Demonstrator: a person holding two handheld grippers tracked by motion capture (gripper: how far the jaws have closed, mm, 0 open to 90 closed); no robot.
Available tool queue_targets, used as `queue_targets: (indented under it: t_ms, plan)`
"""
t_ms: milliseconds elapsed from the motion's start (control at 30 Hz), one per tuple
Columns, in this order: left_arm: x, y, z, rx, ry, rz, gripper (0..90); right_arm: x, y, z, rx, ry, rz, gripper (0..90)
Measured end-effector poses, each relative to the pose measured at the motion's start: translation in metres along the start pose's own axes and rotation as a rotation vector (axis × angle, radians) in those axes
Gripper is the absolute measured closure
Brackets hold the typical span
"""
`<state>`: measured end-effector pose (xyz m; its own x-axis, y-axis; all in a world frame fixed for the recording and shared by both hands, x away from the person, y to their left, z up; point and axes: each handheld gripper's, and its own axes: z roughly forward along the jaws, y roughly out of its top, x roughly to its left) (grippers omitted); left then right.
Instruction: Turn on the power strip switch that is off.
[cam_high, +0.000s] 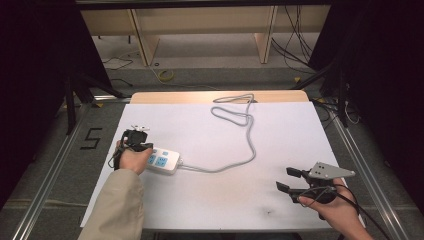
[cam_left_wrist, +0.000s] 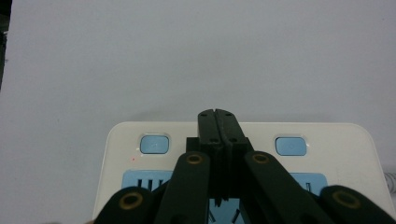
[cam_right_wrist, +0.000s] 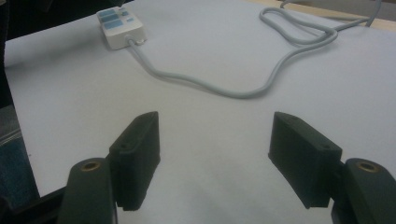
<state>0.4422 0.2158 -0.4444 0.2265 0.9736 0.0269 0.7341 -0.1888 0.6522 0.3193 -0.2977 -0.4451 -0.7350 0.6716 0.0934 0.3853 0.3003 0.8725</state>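
- The power strip (cam_high: 164, 160) lies flat on the white table (cam_high: 280, 135), near the left edge and about midway between the near and far edges.
- Its grey cord (cam_high: 235, 150) leaves the strip's right end, runs across the middle of the table, loops near the far edge and drops off there.
- The left gripper (cam_left_wrist: 218, 122) is clenched: its jaws meet tip to tip with nothing between them.
- In the left gripper view the closed tips point down at the strip's top face, midway between two blue buttons (cam_left_wrist: 154, 144), above the blue socket panels.
- Judgement: the closed jaws form one narrow point, suited to pressing a switch or pinning the strip in place. Actual contact cannot be confirmed.
- The right gripper (cam_high: 290, 181) is released, jaws wide apart and empty.
- It sits near the right near corner, well apart from the strip and clear of the cord.
- Judgement: the right gripper waits in reserve, aimed across the table at the cord.
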Motion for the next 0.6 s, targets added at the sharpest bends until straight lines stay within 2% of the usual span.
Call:
queue_targets:
  t_ms: [600]
  plan:
    - [-0.0023,0.0015,0.0057,0.02,-0.009,0.007,90.0,0.0,-0.0001,0.0001,0.002,0.0,-0.002,33.8]
